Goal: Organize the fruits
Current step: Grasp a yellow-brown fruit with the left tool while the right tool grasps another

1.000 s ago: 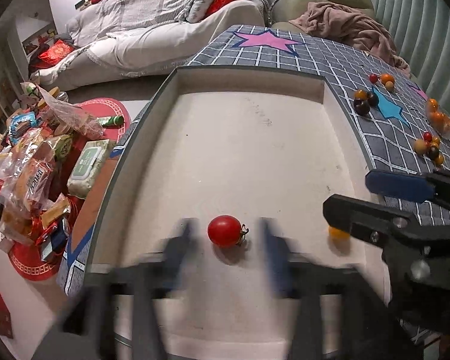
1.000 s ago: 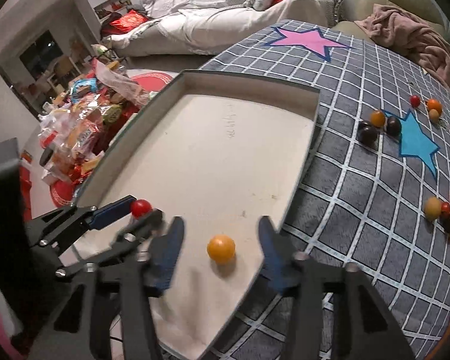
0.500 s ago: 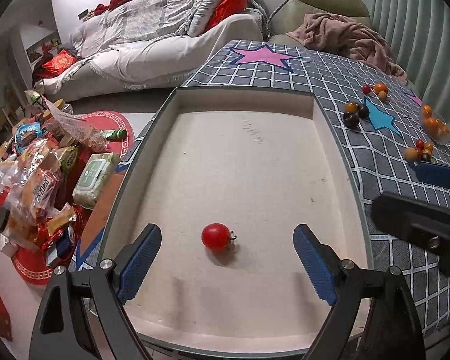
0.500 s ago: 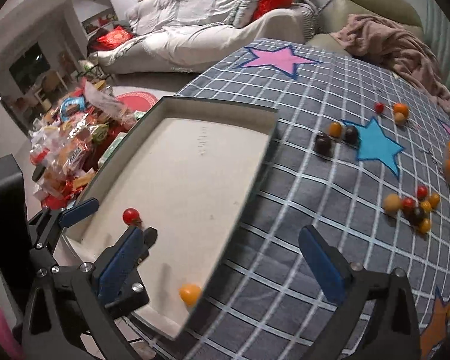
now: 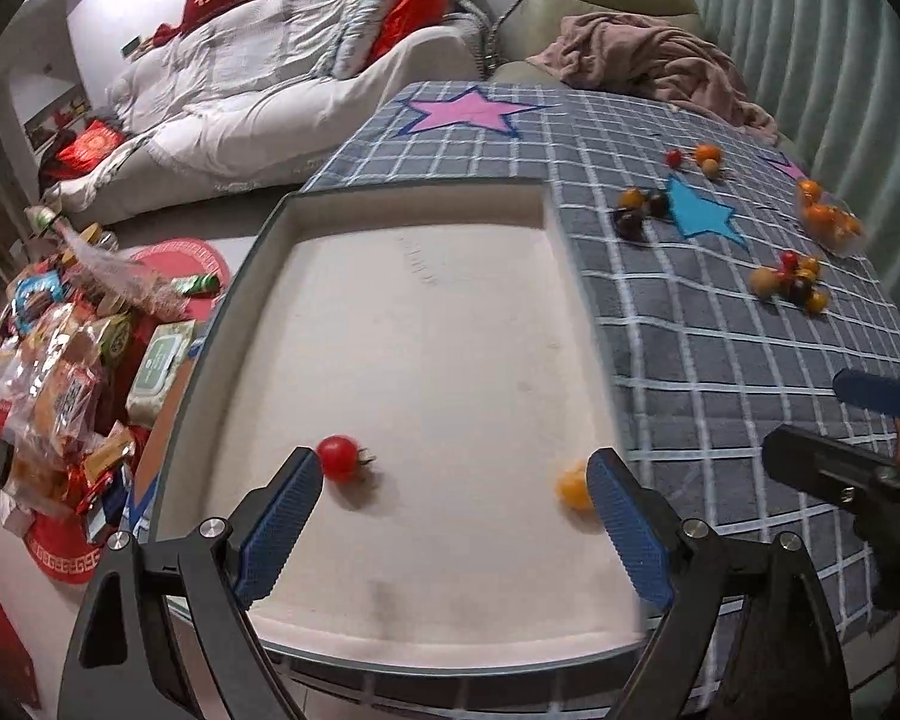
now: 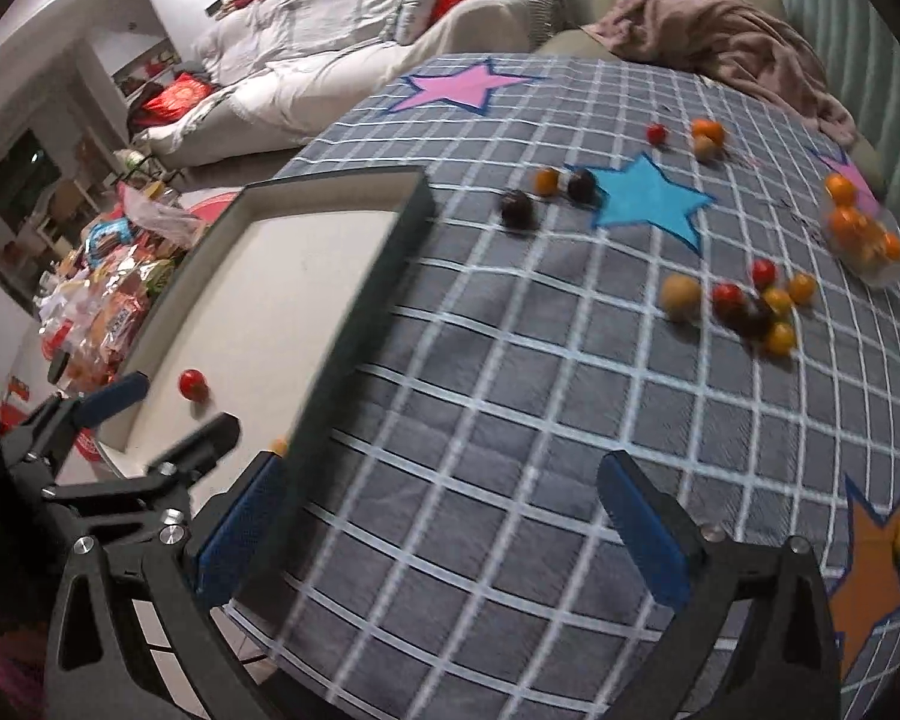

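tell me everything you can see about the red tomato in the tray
The red tomato is a small, round, glossy cherry tomato with a dark stem stub on its right side. It lies loose on the pale floor of the tray, near the front left, casting a soft shadow. The open left gripper holds nothing; its left finger tip is right beside the tomato, and contact cannot be told. The image is slightly blurred.

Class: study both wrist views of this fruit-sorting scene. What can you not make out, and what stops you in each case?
- Orange fruit in the tray: right wrist view, almost wholly behind the tray wall; left wrist view, blurred.
- Dark fruits in the near cluster: both views, blurred and overlapping, so kind and count are unclear.
- Right gripper: left wrist view, cut by the frame edge.
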Tool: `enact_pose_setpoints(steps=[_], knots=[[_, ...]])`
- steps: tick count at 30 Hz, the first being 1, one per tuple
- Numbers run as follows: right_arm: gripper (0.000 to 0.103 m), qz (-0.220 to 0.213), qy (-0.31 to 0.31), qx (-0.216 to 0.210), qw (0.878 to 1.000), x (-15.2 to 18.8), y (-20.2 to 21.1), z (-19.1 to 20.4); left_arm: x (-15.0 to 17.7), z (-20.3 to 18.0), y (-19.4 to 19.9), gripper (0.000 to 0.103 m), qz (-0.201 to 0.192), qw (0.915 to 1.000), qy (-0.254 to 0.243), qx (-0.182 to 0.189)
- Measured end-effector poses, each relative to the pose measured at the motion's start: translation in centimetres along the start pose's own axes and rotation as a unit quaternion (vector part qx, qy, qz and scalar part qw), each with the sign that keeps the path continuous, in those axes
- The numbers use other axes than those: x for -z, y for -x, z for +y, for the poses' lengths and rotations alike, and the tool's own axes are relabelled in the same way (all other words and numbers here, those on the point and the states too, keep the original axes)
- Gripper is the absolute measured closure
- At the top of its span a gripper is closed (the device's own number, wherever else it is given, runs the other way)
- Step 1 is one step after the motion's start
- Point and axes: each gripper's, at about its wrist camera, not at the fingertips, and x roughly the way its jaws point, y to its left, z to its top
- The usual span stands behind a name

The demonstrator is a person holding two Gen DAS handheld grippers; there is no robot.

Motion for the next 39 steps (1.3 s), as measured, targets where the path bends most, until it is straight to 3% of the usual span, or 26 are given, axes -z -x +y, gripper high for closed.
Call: enact_pose_setpoints(steps=[14,25,39], knots=[[0.000,-0.019,-0.104,0.060,0.993,2.8,3.7,-12.5,-2.5,-9.3,1.2,0.012,-0.006,0.9959,-0.084,0.033],[0.000,-0.040,-0.179,0.160,0.970,6.7,6.6,-22.8,-5.7,-17.6,-1.9,0.012,-0.003,0.9892,-0.140,0.044],[0.000,-0.043,-0.161,0.194,0.967,6.5,4.2,-25.7,-8.7,-23.1,-7.8,0.012,-0.006,0.9873,-0.152,0.044]])
